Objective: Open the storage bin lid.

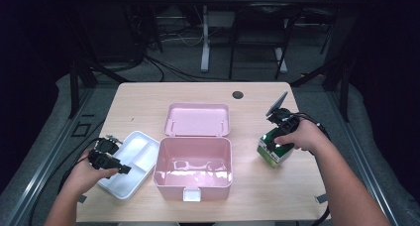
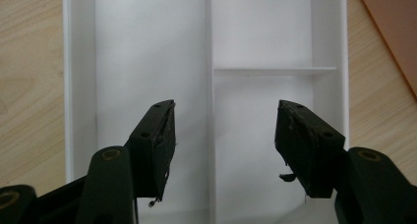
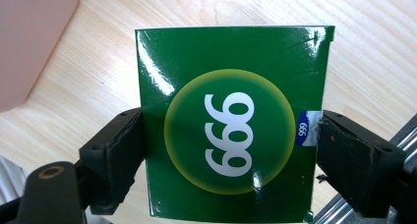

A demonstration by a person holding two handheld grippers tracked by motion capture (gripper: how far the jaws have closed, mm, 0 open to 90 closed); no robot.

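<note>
A green carton printed with white digits in a yellow circle stands on the table at the right. My right gripper has a jaw pressed on each side of it. My left gripper hangs open over a white divided tray, with nothing between its jaws. In the high view the left gripper is above the tray at the left. An open pink box with its lid folded back sits mid-table between both grippers.
The tray has one long compartment and two shorter ones, all bare. The pink box's wall is close to the carton on its left. A dark round hole marks the table's far side. Desk legs and cables stand beyond the table.
</note>
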